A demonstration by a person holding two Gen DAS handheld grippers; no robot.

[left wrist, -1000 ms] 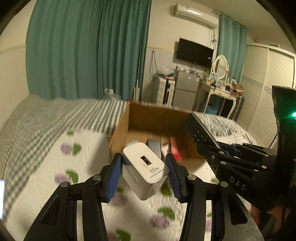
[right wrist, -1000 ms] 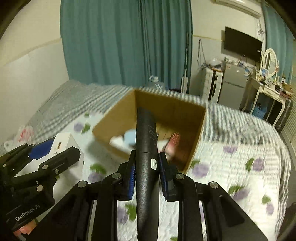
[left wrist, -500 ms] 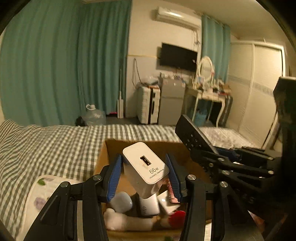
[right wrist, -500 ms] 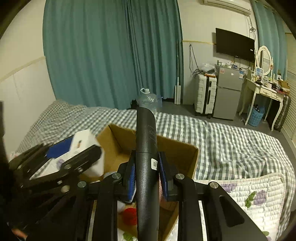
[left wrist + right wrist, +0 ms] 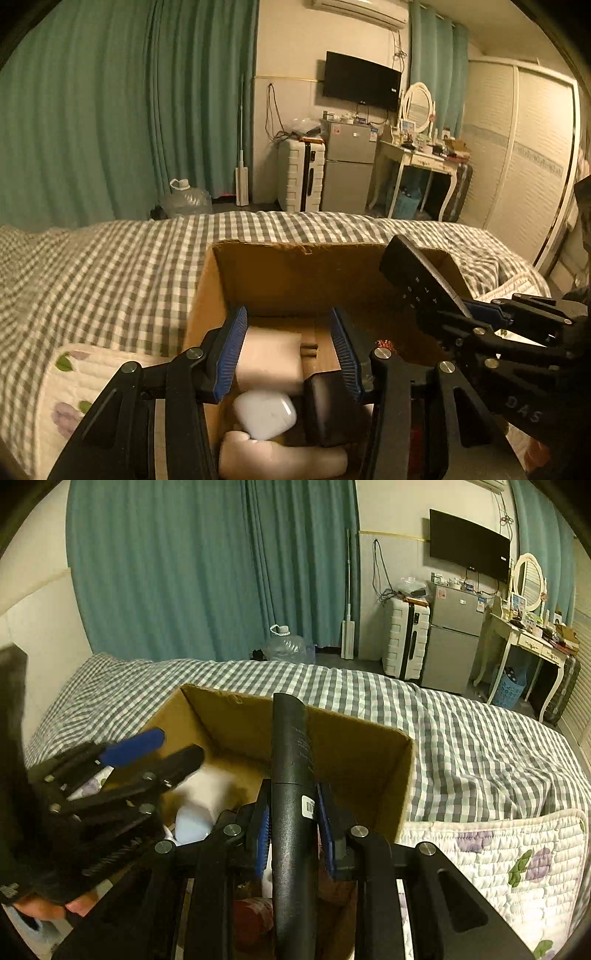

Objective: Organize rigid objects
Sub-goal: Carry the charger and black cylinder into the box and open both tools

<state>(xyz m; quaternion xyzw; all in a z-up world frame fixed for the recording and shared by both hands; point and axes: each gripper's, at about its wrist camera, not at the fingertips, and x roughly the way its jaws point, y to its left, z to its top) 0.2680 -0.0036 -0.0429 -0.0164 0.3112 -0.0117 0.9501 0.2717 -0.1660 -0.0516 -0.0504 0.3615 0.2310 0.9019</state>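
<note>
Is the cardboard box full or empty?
Partly filled. The open cardboard box holds a white earbud case, a blurred white charger and other items, with bare walls above.

The right gripper (image 5: pixel 291 830) clamps a long black remote (image 5: pixel 293 812) that points forward over the open cardboard box (image 5: pixel 354 753) on the checked bedspread (image 5: pixel 461 738). At left, the left gripper (image 5: pixel 147 753) hangs over the box with its jaws apart, above a blurred white block (image 5: pixel 207 790).

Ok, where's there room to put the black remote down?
The remote could probably fit in the far right corner of the cardboard box, between the white block and the right wall. The near end is crowded: earbud case, black block. The checked sheet beyond is bare.
</note>
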